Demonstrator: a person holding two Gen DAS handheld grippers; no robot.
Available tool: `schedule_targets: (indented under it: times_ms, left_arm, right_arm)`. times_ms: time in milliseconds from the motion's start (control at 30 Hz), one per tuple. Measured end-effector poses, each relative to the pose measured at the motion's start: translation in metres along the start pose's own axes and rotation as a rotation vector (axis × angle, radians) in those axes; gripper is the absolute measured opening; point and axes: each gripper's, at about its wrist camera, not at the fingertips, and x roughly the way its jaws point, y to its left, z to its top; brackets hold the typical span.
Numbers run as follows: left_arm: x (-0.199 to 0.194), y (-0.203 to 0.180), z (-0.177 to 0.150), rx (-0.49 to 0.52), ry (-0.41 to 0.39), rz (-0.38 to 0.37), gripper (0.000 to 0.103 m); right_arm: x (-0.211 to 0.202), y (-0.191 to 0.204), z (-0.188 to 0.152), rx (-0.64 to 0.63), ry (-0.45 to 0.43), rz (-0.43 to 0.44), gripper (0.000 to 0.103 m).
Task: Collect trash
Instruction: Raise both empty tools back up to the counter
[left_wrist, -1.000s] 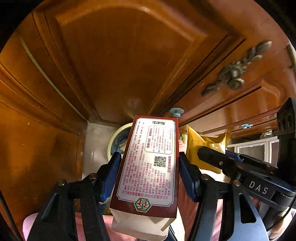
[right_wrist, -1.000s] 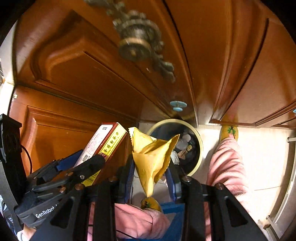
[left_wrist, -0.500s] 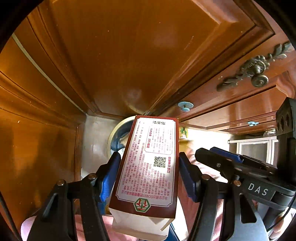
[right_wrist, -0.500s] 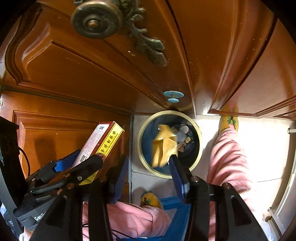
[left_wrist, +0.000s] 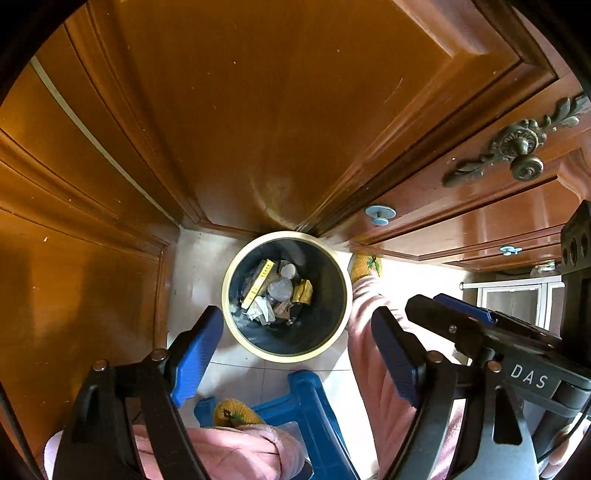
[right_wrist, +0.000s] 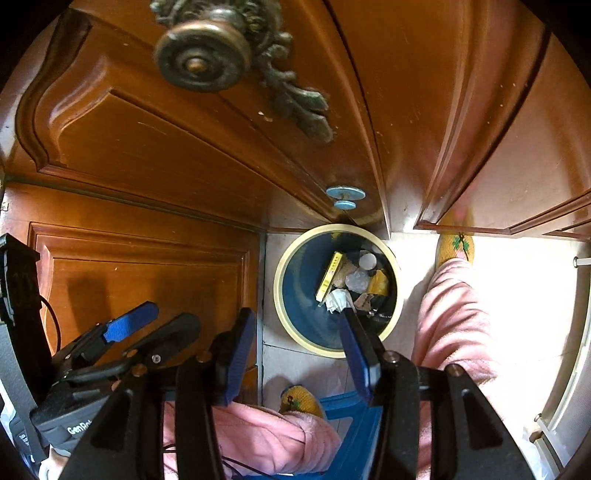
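Trash (left_wrist: 275, 291) lies heaped in a dark, cream-rimmed bin (left_wrist: 236, 325) on the floor, tucked against the wooden cabinet (left_wrist: 258, 110). A yellow-edged carton (right_wrist: 328, 275), crumpled white paper (right_wrist: 338, 300) and a gold wrapper (right_wrist: 380, 282) show inside the bin; what lies beneath them cannot be made out. The right tool's far finger cuts across the bin's near rim. Above the bin, the left tool (left_wrist: 295, 354) and right tool (right_wrist: 299, 358) both hang with fingers spread wide, holding nothing, touching nothing.
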Motion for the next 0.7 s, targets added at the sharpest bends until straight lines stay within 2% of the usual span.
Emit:
schedule_targets:
  times_ms: [333,500,700]
  left_arm:
    - [-0.030,-0.010,-0.003,0.021,-0.057,0.008,0.081]
    - [-0.065,-0.018,-0.007,0.046,-0.125,0.011,0.081]
    - [-0.112,-0.023,-0.012,0.051,-0.220,-0.018,0.081]
  right_arm:
    - [-0.026,0.014,-0.003,-0.044,-0.049,0.004,0.048]
    - [-0.051,0.026,-0.006,-0.080,-0.101,0.006,0.048]
    - [-0.084,0.045,-0.017,-0.149,-0.177,-0.011,0.048]
